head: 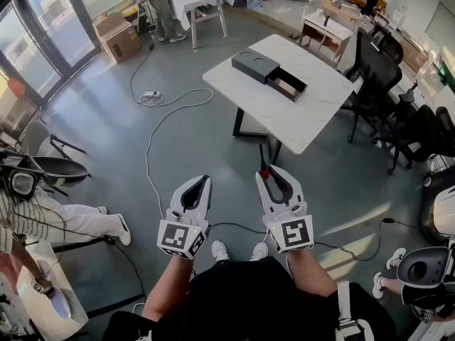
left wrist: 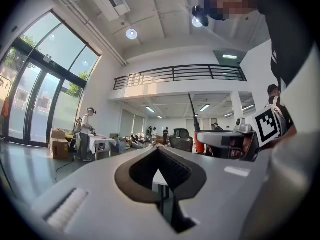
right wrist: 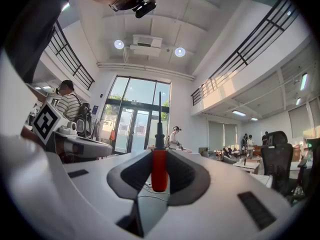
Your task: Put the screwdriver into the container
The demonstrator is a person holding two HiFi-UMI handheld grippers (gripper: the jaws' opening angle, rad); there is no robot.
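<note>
Right gripper (head: 272, 181) has its jaws clamped on the screwdriver (right wrist: 159, 169) by the red handle, shaft up, probably to carry it steady; left gripper (head: 201, 183) is closed and empty; the container (head: 256, 64) sits well away on the table (head: 320, 112), drawer open.

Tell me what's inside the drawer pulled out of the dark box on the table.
The drawer shows only a bare brownish floor, as far as this distance allows. Its back end, under the dark box, is covered.
</note>
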